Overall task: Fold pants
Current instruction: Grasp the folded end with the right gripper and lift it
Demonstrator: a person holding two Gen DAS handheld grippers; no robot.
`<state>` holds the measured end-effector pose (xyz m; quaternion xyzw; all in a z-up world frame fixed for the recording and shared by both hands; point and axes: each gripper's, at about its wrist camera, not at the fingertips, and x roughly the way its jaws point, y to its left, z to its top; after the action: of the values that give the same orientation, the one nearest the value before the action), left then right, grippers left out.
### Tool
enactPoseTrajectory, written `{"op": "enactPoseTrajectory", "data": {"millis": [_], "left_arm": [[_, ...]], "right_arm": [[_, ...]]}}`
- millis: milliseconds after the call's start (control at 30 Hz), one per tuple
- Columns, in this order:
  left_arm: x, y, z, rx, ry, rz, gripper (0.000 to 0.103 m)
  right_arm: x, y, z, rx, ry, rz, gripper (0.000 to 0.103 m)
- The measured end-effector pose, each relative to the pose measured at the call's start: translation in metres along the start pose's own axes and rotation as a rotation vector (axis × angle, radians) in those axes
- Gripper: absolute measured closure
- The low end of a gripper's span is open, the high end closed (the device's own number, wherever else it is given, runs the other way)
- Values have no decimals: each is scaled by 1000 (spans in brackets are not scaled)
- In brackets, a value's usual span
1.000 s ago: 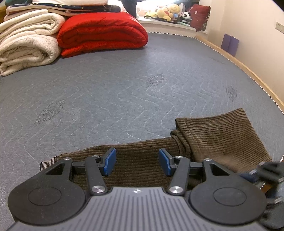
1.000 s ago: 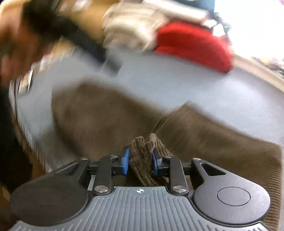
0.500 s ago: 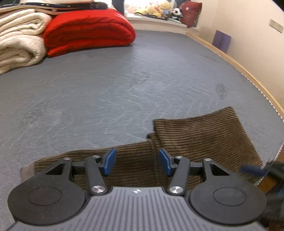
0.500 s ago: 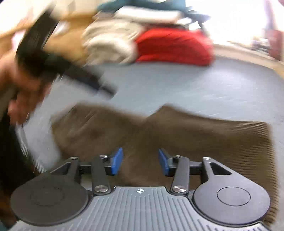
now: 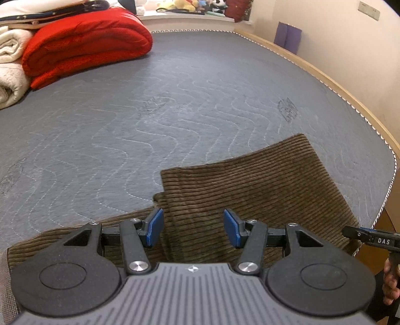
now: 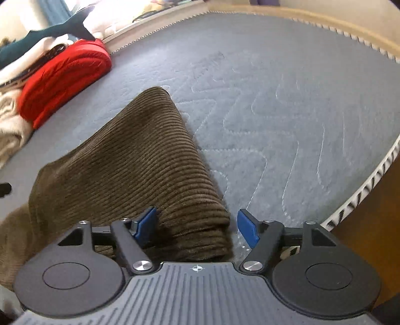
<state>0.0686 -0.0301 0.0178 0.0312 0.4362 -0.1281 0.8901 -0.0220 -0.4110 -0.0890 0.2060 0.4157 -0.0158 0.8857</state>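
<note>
Brown corduroy pants [image 5: 250, 190] lie folded on the grey quilted mattress [image 5: 175, 100] near its front edge. My left gripper [image 5: 192, 227] is open just above the pants, over the edge where one layer overlaps another. In the right wrist view the pants [image 6: 130, 165] stretch away to the left. My right gripper [image 6: 197, 227] is open around the pants' near right corner, with nothing gripped. The right gripper's tip also shows at the left wrist view's right edge [image 5: 370, 238].
A folded red quilt [image 5: 85, 45] and cream blankets [image 5: 10, 70] are stacked at the mattress's far left. Plush toys [image 5: 192, 5] sit on a far ledge. The wooden bed rim [image 5: 325, 77] and wall run along the right. The mattress's front right edge [image 6: 367, 190] is close.
My right gripper let go of the bunched pants fabric, opened, and swung to the pants' right corner. My left gripper stayed open and shifted right over the overlap.
</note>
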Motion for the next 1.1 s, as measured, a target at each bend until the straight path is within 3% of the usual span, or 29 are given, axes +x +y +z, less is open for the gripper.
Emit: {"op": "enactPoseTrajectory", "data": {"millis": [100,333,600,700,800,833,900,967,1000,1033,1067,1100], "left_arm": [[3,-5,-2,11,10,-4,44],[-5,-4,-2,-8,3,-48,44],[-19,-2,4,-43,-22,-93,41],[-20,5,8,-142,-3,-236,25],[-19,13,11,-292,30,-508,14],[-19,12,12,-314,38,-566,10],[-19,6,14,-305,44,-623,6],[-16,-2,14,-259,61,-607,6],[-14,-5,14,-242,66,-579,8],[-13,-7,13,-225,67,-532,29],[-9,-9,13,-200,86,-471,66],[-8,-6,11,-183,96,-412,72]], "right_arm": [[8,-10,2,79,38,44,36],[-2,13,4,57,-20,18,77],[-54,106,-9,-437,-271,6,80],[-67,144,-32,-680,-354,28,80],[-78,175,-57,-871,-404,82,80],[-80,184,-64,-920,-412,98,80],[-83,199,-78,-1009,-424,128,80],[-85,211,-91,-1084,-433,153,81],[-86,215,-96,-1110,-430,173,81],[-86,220,-100,-1134,-427,194,81],[-87,224,-104,-1155,-423,211,81],[-88,228,-107,-1175,-421,228,81]]}}
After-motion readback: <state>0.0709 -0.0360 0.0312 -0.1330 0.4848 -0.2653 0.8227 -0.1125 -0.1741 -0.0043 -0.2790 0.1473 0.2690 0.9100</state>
